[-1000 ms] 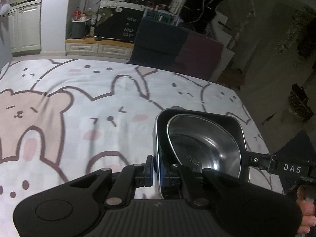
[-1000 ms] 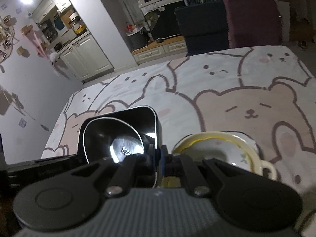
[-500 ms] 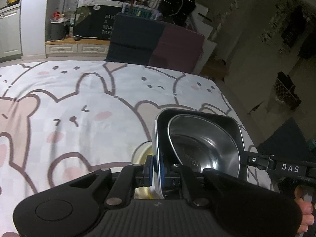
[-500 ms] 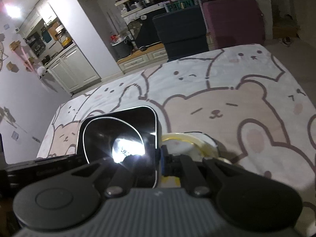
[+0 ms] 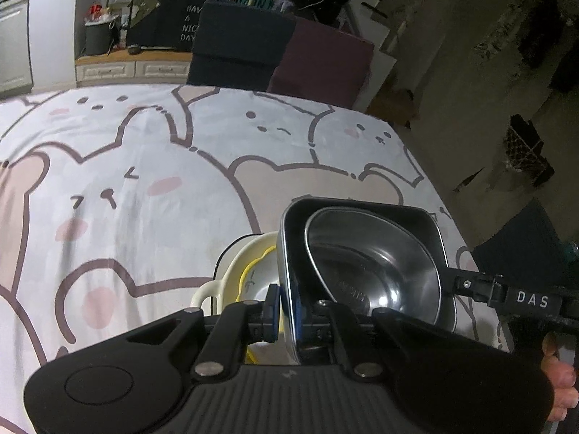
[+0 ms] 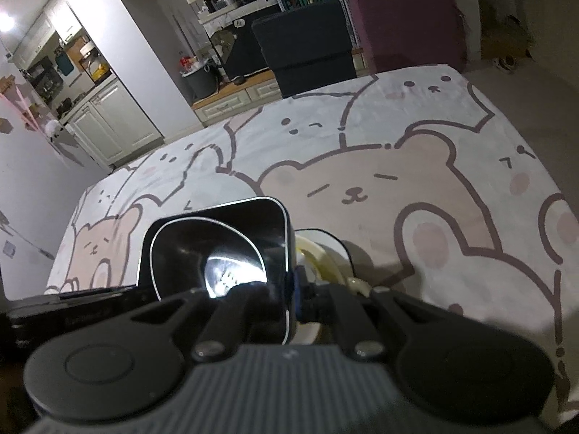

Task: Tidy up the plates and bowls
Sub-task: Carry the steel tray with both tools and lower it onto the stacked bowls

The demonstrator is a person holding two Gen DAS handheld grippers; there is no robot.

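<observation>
Cloth printed with outlined cartoon bears and rabbits in pale pink, beige and white covers the worktop (image 5: pixel 144 188), soft and faintly creased. Near its close edge sits a cream ceramic bowl (image 5: pixel 231 271) with a glossy rounded wall, a loop handle on its left and a yellow ring inside the rim; in the right wrist view the same bowl (image 6: pixel 318 249) peeks out to the right of the tray.

Left gripper (image 5: pixel 284 305) has its blue-padded fingers clamped together on the left wall of a square black tray (image 5: pixel 362 206), a thin-walled piece with rounded corners and a shiny edge. The tray hangs above the cream bowl, partly covering it. Nested inside the tray is a stainless steel bowl (image 5: pixel 369 264), smooth, mirror-bright, with a curved teardrop outline and stamped lettering on its base.

At the tray's right wall, the right gripper (image 6: pixel 295 298) pinches shut on the rim; its black arm, marked DAS, shows in the left wrist view with a hand (image 5: pixel 561 379) behind it. From the right wrist view the steel bowl (image 6: pixel 217 253) throws back a hard white glare.
</observation>
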